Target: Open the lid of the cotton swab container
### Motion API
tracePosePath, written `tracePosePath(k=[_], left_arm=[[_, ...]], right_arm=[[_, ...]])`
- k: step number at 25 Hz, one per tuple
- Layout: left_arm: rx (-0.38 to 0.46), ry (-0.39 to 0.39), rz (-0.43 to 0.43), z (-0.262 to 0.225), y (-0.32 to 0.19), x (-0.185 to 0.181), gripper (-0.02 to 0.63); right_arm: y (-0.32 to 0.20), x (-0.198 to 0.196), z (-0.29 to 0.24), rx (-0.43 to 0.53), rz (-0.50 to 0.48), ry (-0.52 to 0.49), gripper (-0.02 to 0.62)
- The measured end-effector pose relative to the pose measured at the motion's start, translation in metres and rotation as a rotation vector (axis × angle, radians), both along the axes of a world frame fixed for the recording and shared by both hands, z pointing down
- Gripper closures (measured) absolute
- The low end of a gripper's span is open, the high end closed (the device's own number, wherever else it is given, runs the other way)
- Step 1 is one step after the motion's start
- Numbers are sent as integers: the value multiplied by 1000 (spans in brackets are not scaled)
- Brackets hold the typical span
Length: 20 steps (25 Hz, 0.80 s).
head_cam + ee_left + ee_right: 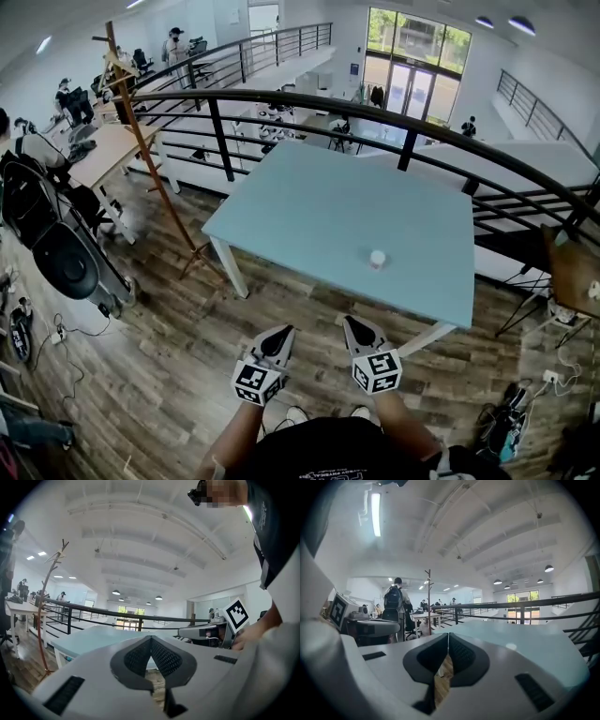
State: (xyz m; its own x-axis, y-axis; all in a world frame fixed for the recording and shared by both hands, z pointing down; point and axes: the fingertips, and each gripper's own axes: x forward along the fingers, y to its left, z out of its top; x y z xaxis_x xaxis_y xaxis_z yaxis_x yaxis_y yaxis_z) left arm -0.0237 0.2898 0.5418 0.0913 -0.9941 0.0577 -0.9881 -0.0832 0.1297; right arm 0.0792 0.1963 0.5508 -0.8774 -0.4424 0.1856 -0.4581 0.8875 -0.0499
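The small white round cotton swab container (377,258) is sitting on the pale blue worktop (309,206) near its closest edge, ahead of both claws and well apart from them. The right claw (352,325) is hovering nearer to it and the left claw (284,331) is lying further aside. Both are holding their jaws closed on nothing.

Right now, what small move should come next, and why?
Probably bring the left tool and right tool forward to the container: it stands alone on the table, and both shut, empty tools are short of the table's edge.
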Motion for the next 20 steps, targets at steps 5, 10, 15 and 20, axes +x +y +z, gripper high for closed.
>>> tracePosePath(k=[5, 10, 15, 20], left_arm=[[23, -5, 29, -4, 2, -8, 594], [36, -6, 46, -4, -5, -16, 594], [26, -27, 47, -9, -25, -26, 594], [47, -47, 51, -21, -57, -42, 595]], right_arm=[[6, -4, -4, 13, 17, -13, 577], [3, -10, -1, 22, 27, 1, 577], [-22, -20, -8, 36, 42, -8, 577], [-58, -35, -13, 36, 51, -15, 577]])
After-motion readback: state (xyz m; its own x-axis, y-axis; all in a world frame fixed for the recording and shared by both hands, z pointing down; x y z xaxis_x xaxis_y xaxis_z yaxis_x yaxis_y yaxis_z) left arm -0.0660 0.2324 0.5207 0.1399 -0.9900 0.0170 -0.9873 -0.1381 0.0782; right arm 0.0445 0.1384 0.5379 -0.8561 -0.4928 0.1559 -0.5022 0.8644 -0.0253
